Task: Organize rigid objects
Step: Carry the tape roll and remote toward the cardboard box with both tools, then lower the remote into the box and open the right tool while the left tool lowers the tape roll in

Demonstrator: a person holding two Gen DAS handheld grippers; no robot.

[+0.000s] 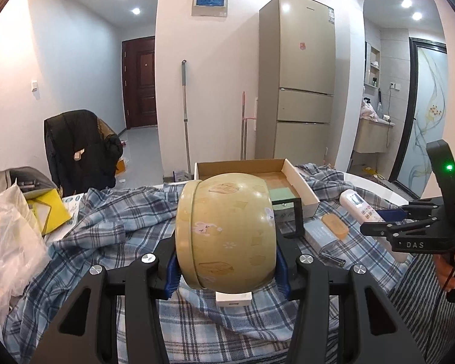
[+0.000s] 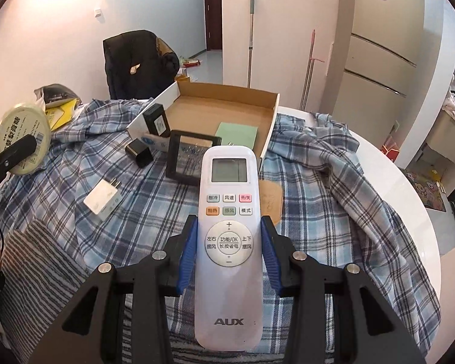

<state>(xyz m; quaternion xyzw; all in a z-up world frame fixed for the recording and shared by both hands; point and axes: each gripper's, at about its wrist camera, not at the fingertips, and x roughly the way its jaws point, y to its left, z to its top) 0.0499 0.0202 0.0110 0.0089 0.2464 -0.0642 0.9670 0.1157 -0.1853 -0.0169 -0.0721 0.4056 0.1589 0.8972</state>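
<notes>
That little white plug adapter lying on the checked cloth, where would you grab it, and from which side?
Take the white plug adapter across its two long flat sides, coming from above. It lies flat on the cloth with its prongs pointing toward the cardboard box, so grip mid-body, clear of them.

Each black tool (image 2: 229, 257) has blue finger pads (image 2: 186, 257), silver screws, and "DAS" lettering on its body.
</notes>
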